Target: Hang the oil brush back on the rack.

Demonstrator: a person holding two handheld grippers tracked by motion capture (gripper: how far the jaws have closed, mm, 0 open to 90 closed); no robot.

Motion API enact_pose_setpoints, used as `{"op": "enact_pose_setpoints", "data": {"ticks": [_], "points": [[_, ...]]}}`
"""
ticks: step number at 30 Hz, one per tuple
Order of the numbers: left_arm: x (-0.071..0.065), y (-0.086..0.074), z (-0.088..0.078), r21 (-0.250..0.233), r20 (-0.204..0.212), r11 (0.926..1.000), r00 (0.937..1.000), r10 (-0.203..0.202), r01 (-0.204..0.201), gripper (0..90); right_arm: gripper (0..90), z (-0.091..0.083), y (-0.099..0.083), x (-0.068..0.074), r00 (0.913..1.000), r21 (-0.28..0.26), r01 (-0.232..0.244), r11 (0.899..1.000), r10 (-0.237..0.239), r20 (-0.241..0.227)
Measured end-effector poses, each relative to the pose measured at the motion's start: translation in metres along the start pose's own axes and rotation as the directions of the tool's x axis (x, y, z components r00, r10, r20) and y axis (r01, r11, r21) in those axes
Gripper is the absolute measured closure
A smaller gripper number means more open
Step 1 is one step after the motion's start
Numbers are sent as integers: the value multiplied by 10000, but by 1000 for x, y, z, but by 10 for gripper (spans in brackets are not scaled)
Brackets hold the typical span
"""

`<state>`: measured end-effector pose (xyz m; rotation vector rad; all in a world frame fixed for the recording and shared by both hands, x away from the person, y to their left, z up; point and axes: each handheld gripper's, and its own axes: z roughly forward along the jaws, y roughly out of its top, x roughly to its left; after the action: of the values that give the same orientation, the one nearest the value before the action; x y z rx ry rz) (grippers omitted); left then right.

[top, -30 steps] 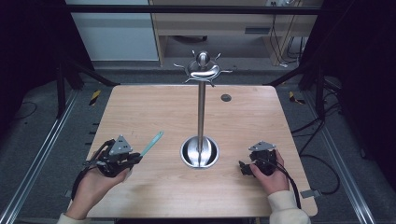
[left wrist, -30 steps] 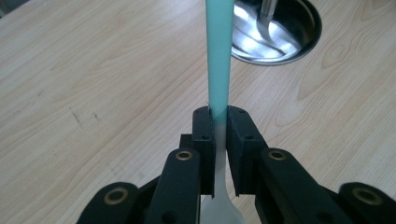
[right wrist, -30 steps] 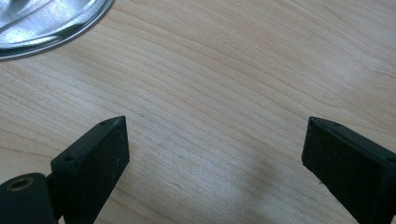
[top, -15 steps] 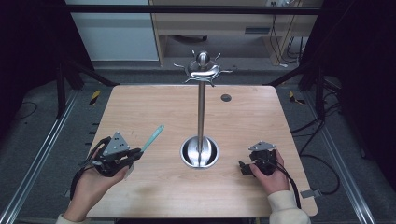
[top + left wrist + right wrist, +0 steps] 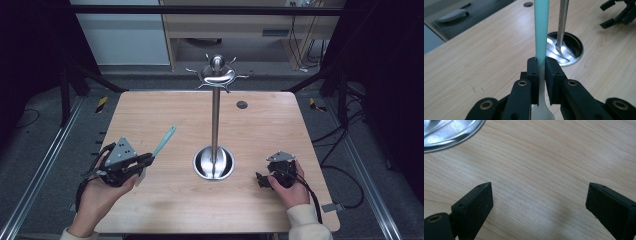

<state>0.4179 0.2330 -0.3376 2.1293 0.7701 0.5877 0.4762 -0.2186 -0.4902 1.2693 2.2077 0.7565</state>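
Note:
My left gripper hovers over the table's left front, shut on a utensil with a teal handle and a white lower part. In the left gripper view the pads clamp the utensil where teal meets white, and the handle points away towards the stand. A metal stand with a round shiny base and hooks at its top rises at the table's centre. My right gripper rests on the wood right of the base, jaws wide open with bare table between them.
A dark round grommet sits in the table's far side. The stand's base lies ahead and right of the held utensil. A grey remote-like object lies beyond the table edge. Metal rails flank the table.
My left hand has risen a little with the utensil, and the teal handle's tip now stands higher in the high view. The right hand has kept still.

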Motion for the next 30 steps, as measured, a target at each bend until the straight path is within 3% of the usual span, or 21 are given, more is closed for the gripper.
{"op": "enact_pose_setpoints", "data": {"ticks": [9,15,16,18,19,22,26,30], "points": [[-3,14,-8,-898,-124,9960,9999,29,-40,820,81,0,0,0,10000,-19,7,10000,-7,10],[-4,21,-10,-1296,-34,9914,9998,-204,197,820,81,-1,0,0,10000,-85,-55,9999,55,21],[-4,25,-12,-1644,-95,9862,9997,-232,213,820,81,-1,0,0,10000,-88,-80,9999,80,16],[-4,26,-13,-1637,-36,9861,9996,-295,285,820,81,-2,0,0,10000,-93,-89,9999,89,16],[-4,30,-15,-1901,18,9812,9995,-329,326,820,81,-1,0,0,10000,-95,-91,9999,91,23],[-5,33,-16,-2039,52,9785,9995,-321,325,820,81,-1,0,0,10000,-86,-69,9999,70,36],[-8,44,-20,-2528,-2,9674,9999,-169,163,820,81,-1,0,0,10000,-73,-83,9999,83,34],[-12,52,-22,-2925,141,9559,9996,-232,263,820,81,-3,0,-1,10000,-125,-73,9999,74,26]]}}
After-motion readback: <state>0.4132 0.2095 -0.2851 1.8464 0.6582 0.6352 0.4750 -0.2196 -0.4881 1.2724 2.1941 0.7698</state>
